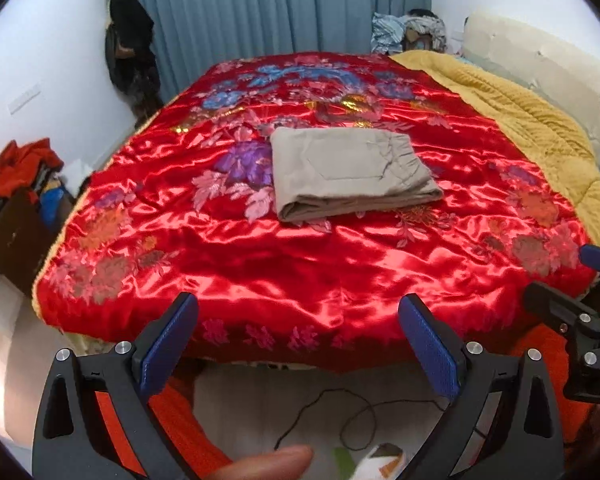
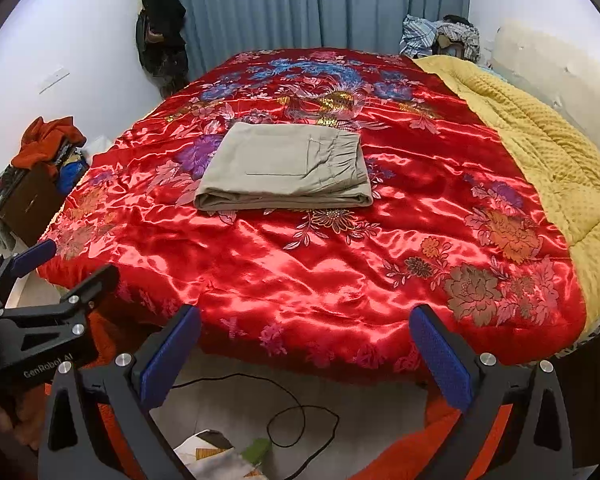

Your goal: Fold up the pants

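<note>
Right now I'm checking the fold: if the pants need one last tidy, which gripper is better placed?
Roughly even, slight edge to the right gripper: the folded pants sit nearly centred ahead of it. Like it, the left gripper is open and off the bed's near edge.

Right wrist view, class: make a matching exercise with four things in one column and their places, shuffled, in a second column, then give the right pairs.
Things:
1. folded beige pants
2. shiny red floral satin bedspread
3. mustard yellow quilted blanket
4. thin black cord

Places:
A. on the floor before the bed
B. along the bed's right side
C. in the middle of the bedspread
D. spread over most of the bed

Pairs: 1-C, 2-D, 3-B, 4-A
</note>
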